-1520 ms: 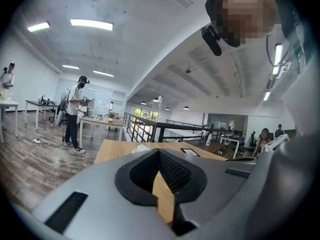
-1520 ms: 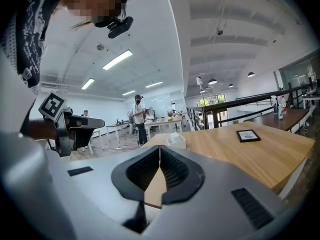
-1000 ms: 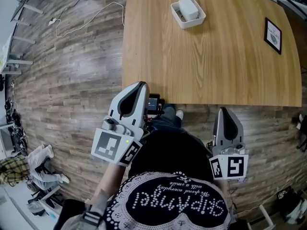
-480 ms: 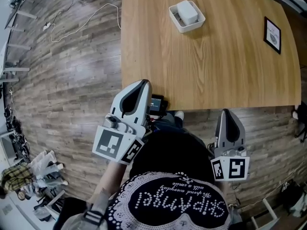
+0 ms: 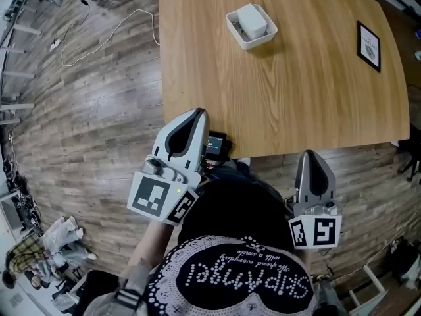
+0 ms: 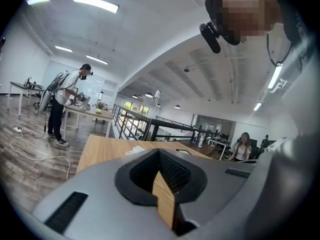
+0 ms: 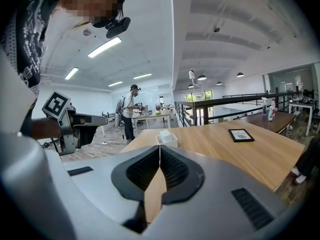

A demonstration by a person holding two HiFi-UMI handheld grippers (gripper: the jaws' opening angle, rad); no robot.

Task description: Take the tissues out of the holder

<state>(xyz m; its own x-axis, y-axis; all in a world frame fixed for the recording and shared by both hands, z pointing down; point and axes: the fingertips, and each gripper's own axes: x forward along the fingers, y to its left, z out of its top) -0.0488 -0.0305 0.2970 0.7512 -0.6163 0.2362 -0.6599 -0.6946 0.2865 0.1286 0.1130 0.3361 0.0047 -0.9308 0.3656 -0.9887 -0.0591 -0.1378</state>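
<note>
Your left gripper (image 5: pixel 189 118) and right gripper (image 5: pixel 310 158), low in frame, were both clenched and empty. Tissues (image 5: pixel 252 20) sat in the holder (image 5: pixel 233 26), upper centre, well apart from both. They looked light, soft and easy to tear, so pinching the top of the stack while bracing the holder seemed best.

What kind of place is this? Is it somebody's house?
Probably not a house: it looks like a big open office or workshop. There are long ceiling lights, work desks with a person standing at one, and a railing like on an upper floor.
</note>
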